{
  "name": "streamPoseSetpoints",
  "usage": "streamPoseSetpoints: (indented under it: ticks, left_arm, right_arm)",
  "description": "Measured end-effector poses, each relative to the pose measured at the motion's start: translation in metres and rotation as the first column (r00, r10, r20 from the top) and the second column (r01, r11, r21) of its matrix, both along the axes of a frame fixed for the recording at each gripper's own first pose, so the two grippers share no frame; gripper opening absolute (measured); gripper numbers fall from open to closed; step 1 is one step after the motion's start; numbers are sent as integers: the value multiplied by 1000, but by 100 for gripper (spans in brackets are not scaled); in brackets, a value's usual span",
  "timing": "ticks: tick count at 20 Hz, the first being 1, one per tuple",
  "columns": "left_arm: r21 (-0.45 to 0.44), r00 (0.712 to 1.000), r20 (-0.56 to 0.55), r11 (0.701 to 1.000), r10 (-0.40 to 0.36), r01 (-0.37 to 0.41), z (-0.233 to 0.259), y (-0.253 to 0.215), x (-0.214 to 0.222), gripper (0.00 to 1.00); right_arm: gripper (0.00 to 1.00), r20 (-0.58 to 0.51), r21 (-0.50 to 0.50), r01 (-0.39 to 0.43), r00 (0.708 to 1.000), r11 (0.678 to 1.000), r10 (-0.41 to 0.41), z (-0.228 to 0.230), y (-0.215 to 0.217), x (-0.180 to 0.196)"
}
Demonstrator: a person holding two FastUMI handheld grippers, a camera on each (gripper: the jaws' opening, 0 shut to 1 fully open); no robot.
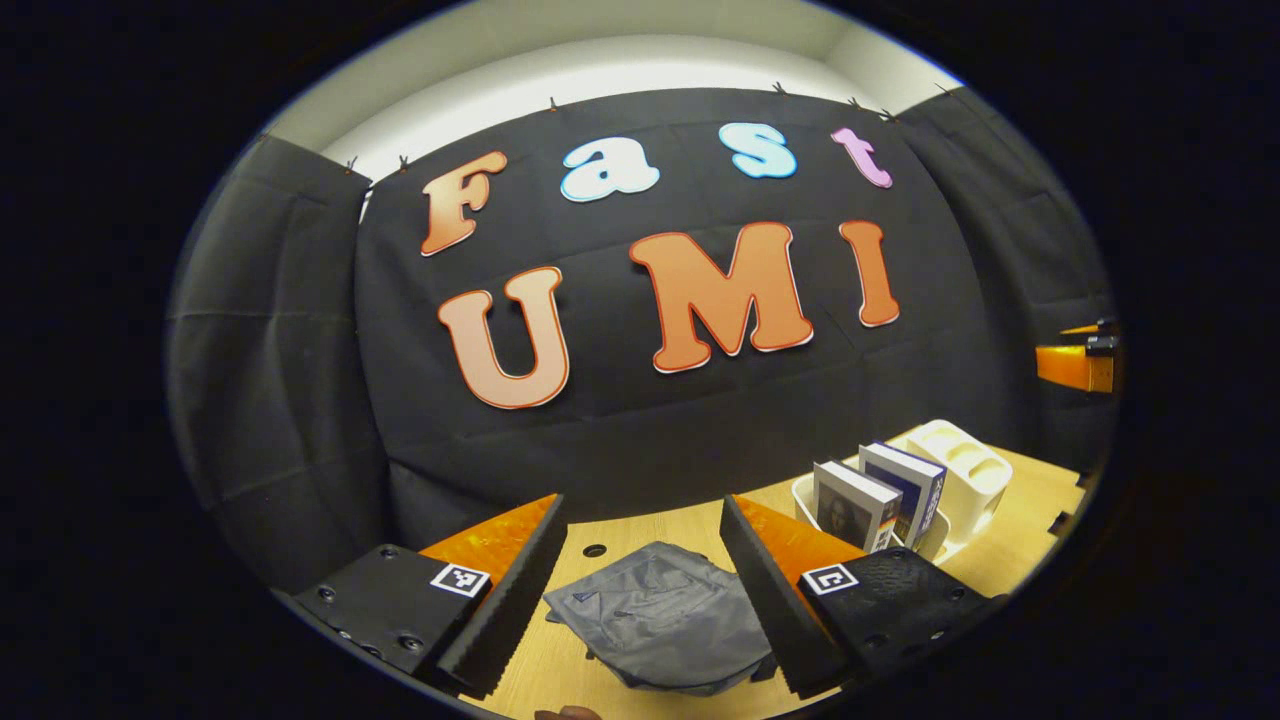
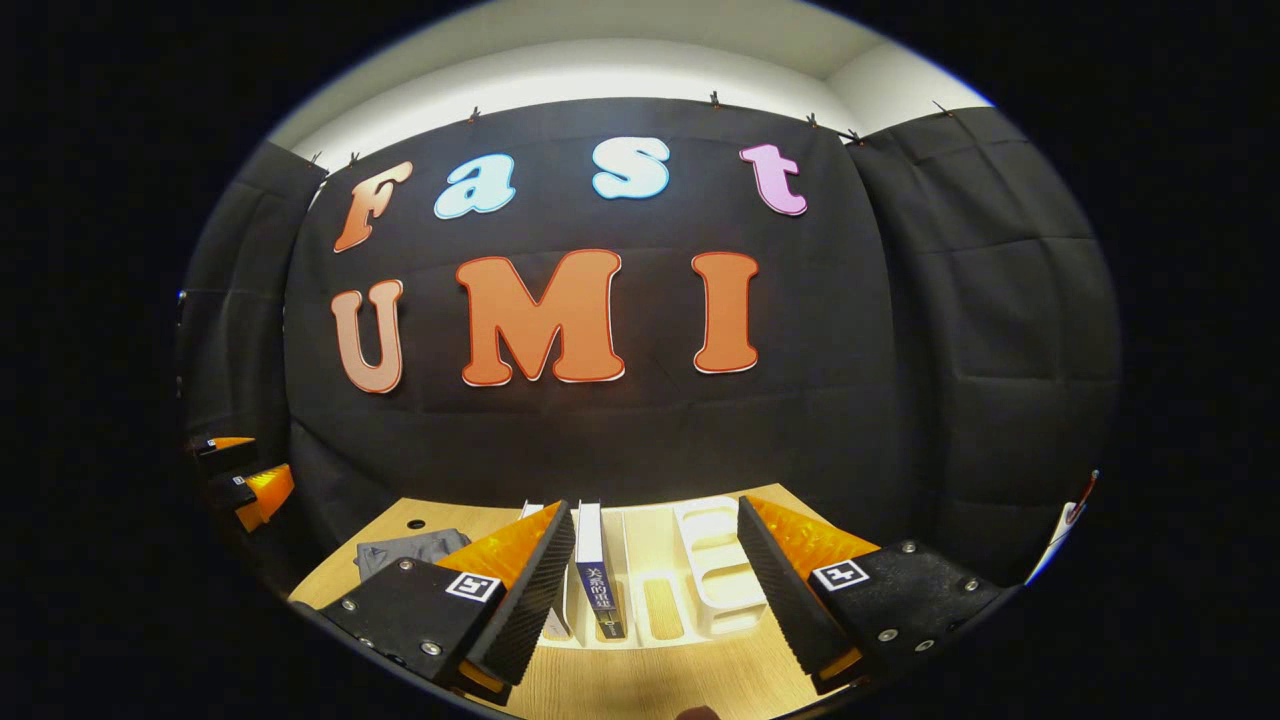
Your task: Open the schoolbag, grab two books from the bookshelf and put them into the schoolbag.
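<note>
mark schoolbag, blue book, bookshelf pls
schoolbag [image 1: 660, 615], left gripper view, middle of the grey fabric
blue book [image 2: 597, 575], right gripper view, its spine
bookshelf [image 2: 722, 585], right gripper view, white divider

Left gripper [image 1: 640, 590]: fingers spread wide apart, nothing between them, nothing touched; held above the counter [image 1: 1010, 540], pointing forward and slightly down. Fingers look level with each other. In the right gripper view the left gripper [image 2: 240, 480] appears at the far left edge, well apart from the right one.

Right gripper [image 2: 655, 590]: fingers also spread wide, gripping nothing, hovering above the counter [image 2: 640, 680], pointing forward. In the left gripper view part of the right gripper [image 1: 1078, 362] sits at the far right edge, raised; finger state not readable there.
</note>
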State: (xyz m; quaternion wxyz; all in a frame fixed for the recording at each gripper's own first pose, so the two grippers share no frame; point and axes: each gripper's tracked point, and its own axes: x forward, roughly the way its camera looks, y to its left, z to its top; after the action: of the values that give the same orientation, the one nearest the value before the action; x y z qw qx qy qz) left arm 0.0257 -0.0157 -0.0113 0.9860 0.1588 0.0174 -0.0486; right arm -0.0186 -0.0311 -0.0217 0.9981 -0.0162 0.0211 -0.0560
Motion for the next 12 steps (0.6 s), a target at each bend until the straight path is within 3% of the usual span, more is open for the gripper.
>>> streamPoseSetpoints:
  ticks: [4,7,12]
  left_arm:
    - [155,998,-41,987,-40,46,-37,-11,2,97]
    - [241,990,-134,967,-45,76,-86,-13,8,97]
    - [347,957,-283,923,-64,164,-174,-24,9,97]
  right_arm:
    - [97,-32,8,13,999,1000,-13,-11,-6,0]
    - [97,-57,30,21,998,999,-19,-20,-11,-2]
    - [97,-81,-1,32,996,999,-32,-31,-18,-7]
